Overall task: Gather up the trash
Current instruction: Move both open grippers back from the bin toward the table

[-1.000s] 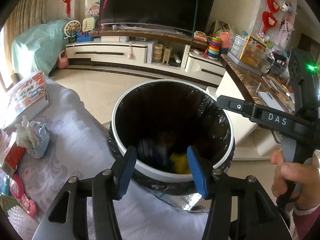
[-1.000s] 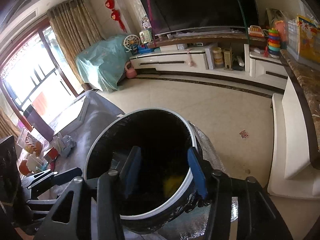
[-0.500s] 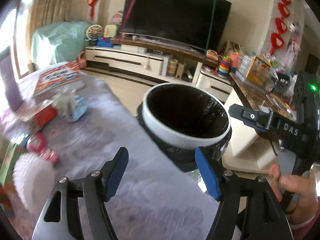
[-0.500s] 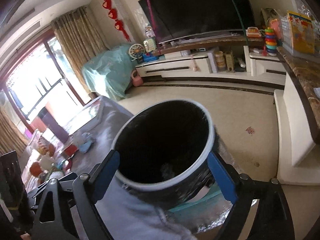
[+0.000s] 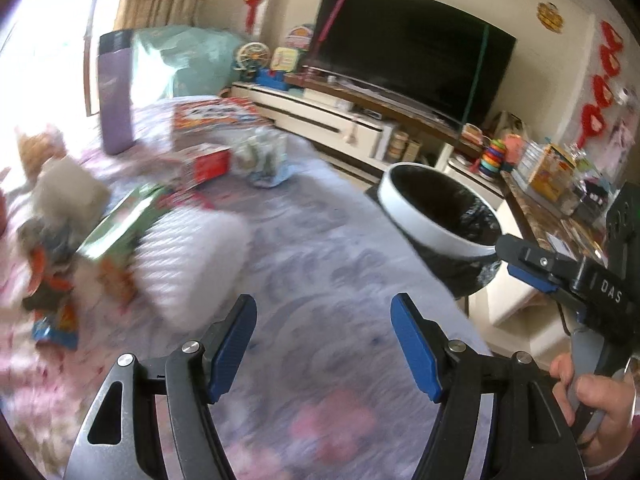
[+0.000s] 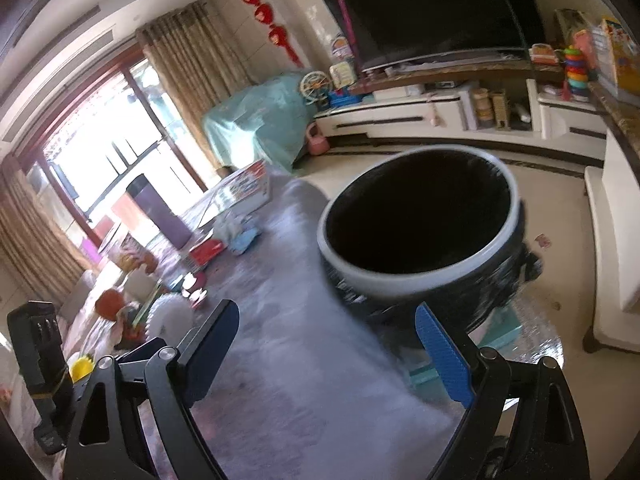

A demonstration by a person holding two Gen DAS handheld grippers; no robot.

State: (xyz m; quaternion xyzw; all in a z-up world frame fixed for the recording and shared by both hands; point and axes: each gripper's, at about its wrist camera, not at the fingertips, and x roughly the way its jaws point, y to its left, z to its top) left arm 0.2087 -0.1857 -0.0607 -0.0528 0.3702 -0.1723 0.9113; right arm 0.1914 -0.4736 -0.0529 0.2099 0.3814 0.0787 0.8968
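The white-rimmed trash bin with a black liner stands off the table's right edge; it also shows in the right wrist view. My left gripper is open and empty over the lavender tablecloth. My right gripper is open and empty, over the cloth beside the bin; it shows in the left wrist view. Trash lies at the left: a white foam wrap, a green box, colourful wrappers, a red carton and crumpled tissue.
A purple flask and a picture box stand at the table's far end. A TV on a white cabinet is beyond. A marble counter with clutter is on the right.
Both grippers have pulled back from over the bin and swung left towards the table. Both have opened wider. The cluttered left part of the table has come into view.
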